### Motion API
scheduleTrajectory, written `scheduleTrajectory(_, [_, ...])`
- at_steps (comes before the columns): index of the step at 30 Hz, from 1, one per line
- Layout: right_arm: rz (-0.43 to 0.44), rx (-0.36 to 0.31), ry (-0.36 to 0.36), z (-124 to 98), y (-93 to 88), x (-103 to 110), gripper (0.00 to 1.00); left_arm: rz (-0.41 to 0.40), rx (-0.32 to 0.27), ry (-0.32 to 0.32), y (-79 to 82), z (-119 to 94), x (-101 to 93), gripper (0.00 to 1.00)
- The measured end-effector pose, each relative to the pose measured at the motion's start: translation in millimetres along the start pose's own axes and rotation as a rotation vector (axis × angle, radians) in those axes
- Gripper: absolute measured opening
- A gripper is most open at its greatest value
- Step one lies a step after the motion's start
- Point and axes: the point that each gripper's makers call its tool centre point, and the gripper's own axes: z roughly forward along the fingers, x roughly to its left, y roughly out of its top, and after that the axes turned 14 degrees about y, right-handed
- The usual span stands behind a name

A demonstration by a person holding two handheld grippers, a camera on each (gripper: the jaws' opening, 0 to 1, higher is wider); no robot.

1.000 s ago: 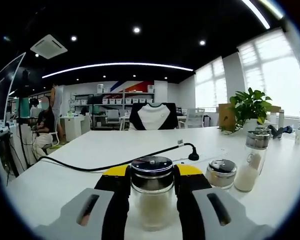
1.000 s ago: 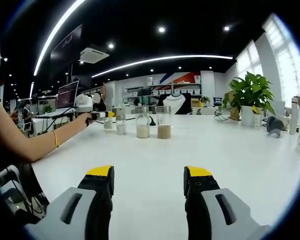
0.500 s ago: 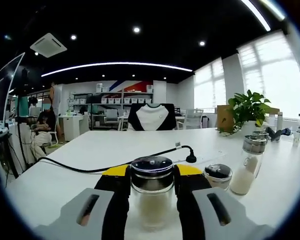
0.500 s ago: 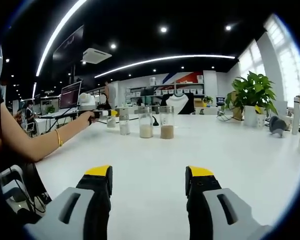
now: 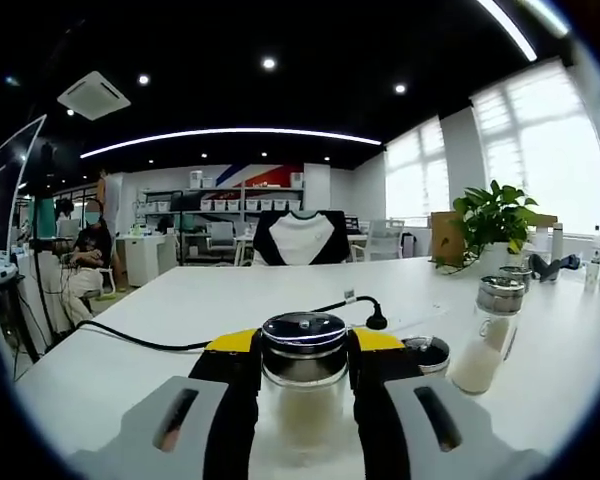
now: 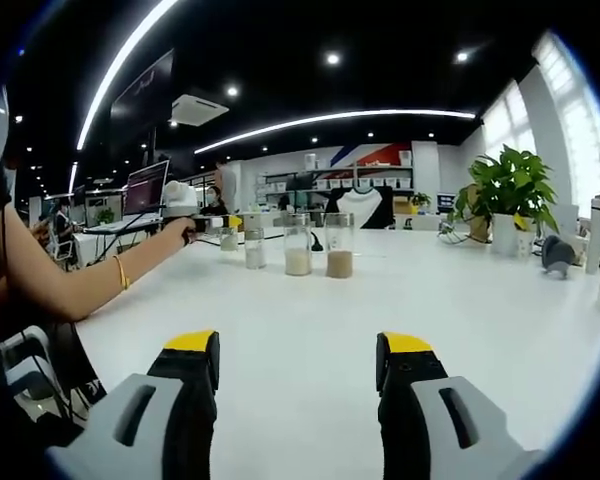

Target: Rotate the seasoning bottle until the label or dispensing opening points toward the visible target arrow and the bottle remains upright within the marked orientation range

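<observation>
Bottle [image 5: 303, 385] upright on white surface [image 5: 180, 300] | left gripper [image 5: 303, 350] jaws clamped below its steel cap | glass: rigid, slick, breakable | right gripper [image 6: 298, 350] jaws apart, empty

Both views low, level over table [image 6: 310, 330]; shared: bottles, potted plant [image 5: 492, 215].

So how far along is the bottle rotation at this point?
Done: the left gripper is shut on the seasoning bottle, which stands upright on the white table. In hand: that grip. Left: no arrow or label is visible, so alignment can't be confirmed. The right gripper is open above bare table.
</observation>
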Motion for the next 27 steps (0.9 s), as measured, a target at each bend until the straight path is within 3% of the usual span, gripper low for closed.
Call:
scheduleTrajectory(14, [-0.018, -0.006, 0.007, -5.2, 5.1, 2.1, 0.64, 0.043, 0.008, -0.027, -4.7, -10.6, 5.3, 0.36])
scheduleTrajectory(27, [-0.018, -0.025, 0.018, -22.0, 3.5, 6.6, 0.64, 0.084, 0.008, -0.026, -2.5, -39.9, 6.4, 0.36])
